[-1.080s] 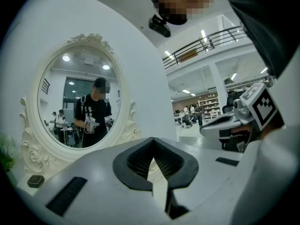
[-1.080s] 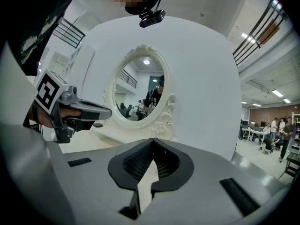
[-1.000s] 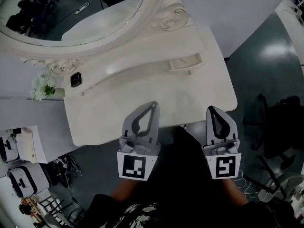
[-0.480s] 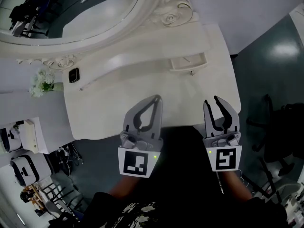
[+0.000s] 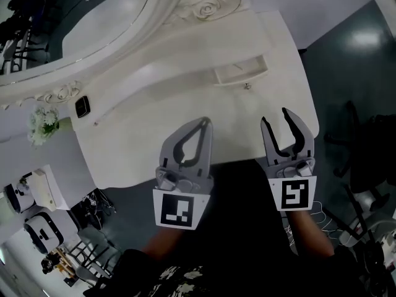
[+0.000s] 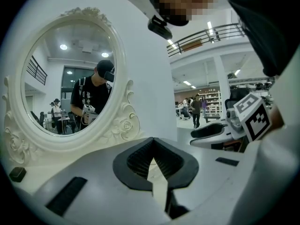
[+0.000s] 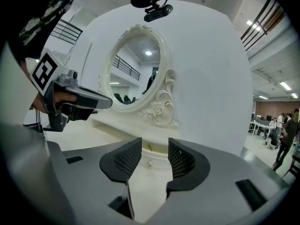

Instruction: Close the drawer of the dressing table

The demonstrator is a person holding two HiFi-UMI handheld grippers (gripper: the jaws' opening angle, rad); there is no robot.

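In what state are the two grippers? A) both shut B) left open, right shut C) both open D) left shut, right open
D: the left gripper has its jaws together; the right gripper has jaws apart, having just been opening, with nothing between them.

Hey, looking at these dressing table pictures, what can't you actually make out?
- Inside of the drawer: in the head view it is too small and pale to tell whether anything lies in it. The right gripper view shows only its front and knob.
- Mirror: in the head view it is cut off by the top edge.
- Small dark object on the tabletop: in the head view it is too small to identify.
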